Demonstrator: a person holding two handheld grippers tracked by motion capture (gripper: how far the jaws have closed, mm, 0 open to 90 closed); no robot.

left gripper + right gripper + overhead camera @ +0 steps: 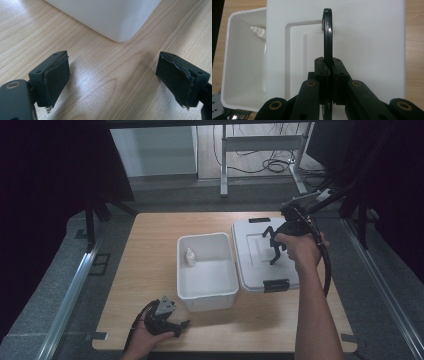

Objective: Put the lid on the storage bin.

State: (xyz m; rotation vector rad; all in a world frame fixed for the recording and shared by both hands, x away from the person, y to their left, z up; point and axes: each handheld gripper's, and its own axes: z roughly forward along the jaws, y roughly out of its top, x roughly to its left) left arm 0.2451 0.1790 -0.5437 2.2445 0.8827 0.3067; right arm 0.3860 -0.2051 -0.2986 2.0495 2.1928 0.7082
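My right gripper (329, 71) has its fingers pinching the thin black handle (327, 37) of the white lid (260, 252), at the right middle of the high view, beside the open white box (207, 270). If the handle slips, the lid could swing or drop and bump the box with the little bottle (190, 257) inside. My left gripper (113, 82) rests on the table (100, 82) at the lower left, fingers spread, holding nothing.

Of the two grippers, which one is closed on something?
The right gripper, over the white lid, is shut on the lid's black handle. The left gripper rests open on the table near the white box.
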